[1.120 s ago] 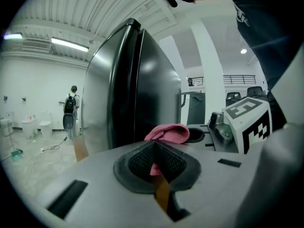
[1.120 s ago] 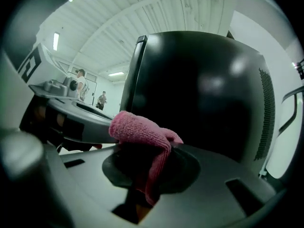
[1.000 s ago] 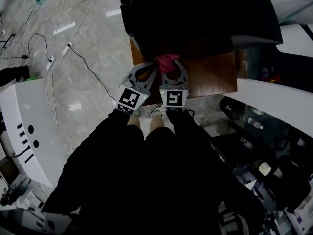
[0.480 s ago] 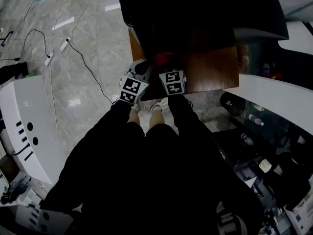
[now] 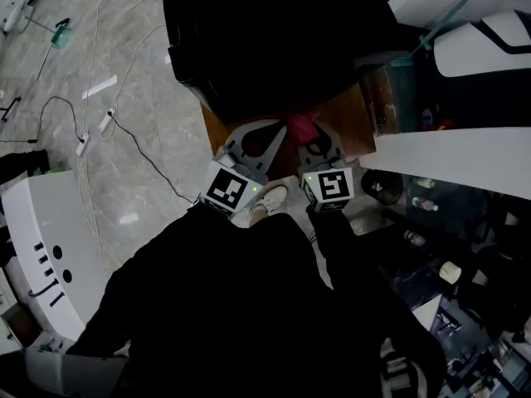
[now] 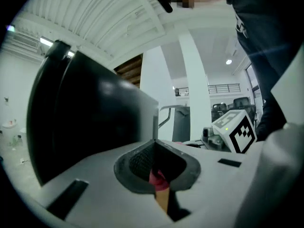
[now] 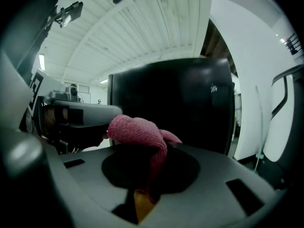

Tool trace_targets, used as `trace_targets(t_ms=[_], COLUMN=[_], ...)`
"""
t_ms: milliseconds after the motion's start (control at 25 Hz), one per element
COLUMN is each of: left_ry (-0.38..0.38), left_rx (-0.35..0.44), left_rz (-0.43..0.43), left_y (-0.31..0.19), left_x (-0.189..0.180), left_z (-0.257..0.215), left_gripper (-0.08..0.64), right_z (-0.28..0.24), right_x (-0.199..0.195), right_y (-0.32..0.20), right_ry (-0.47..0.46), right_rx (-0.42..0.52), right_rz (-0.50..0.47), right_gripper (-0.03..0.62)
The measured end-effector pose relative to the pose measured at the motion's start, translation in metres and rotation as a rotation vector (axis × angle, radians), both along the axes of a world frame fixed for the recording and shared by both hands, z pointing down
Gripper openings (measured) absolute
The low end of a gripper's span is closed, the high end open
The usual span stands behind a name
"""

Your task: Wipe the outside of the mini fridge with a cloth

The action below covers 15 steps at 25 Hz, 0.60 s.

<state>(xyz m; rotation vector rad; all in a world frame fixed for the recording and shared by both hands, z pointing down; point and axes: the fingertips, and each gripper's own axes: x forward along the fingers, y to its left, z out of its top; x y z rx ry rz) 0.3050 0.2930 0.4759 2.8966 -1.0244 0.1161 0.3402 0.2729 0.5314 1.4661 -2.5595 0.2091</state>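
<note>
Head view: black mini fridge [image 5: 274,40] set on a brown wooden stand [image 5: 353,123], grey marble floor [image 5: 141,98] to the left. Both grippers held side by side at the fridge's lower front edge. Right gripper [image 5: 305,134] clamped on a pink cloth [image 5: 299,124], bunched at the foot of the fridge just above the wood. Left gripper [image 5: 280,133] just beside it, tips drawn together close to the cloth's left side. Dark trousers and a pale shoe [image 5: 270,197] below.

Left gripper view: left gripper [image 6: 153,148] closed, jaws meeting in a tight seam. A scrap of pink cloth [image 6: 158,178] low in that seam, pinched or merely lying behind, impossible to tell. Fridge [image 6: 90,122] dark and large at the left, just beyond the jaws.

Right gripper view: right gripper [image 7: 154,160] gripping the cloth [image 7: 137,129], a knitted pink wad folded over the jaw tips and hanging down into the gap. Glossy black fridge [image 7: 175,103] directly behind, very near the cloth, contact not clear
</note>
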Motion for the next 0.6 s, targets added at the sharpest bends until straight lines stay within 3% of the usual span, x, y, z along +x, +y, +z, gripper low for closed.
trace_targets(t_ms=[120, 320, 600], left_ry=[0.072, 0.072, 0.056], left_rx=[0.019, 0.076, 0.117], left_rz=[-0.006, -0.067, -0.174], left_y=[-0.006, -0.026, -0.046], left_x=[0.029, 0.058, 0.063], left_z=[-0.049, -0.093, -0.109], left_gripper=[0.002, 0.002, 0.002], right_z=[-0.06, -0.14, -0.169], right_x=[0.028, 0.051, 0.054], right_y=[-0.008, -0.031, -0.057], right_ry=[-0.014, -0.047, -0.043], right_rx=[0.117, 0.284, 0.373], right_rz=[0.013, -0.002, -0.058], right_gripper=[0.086, 0.086, 0.087])
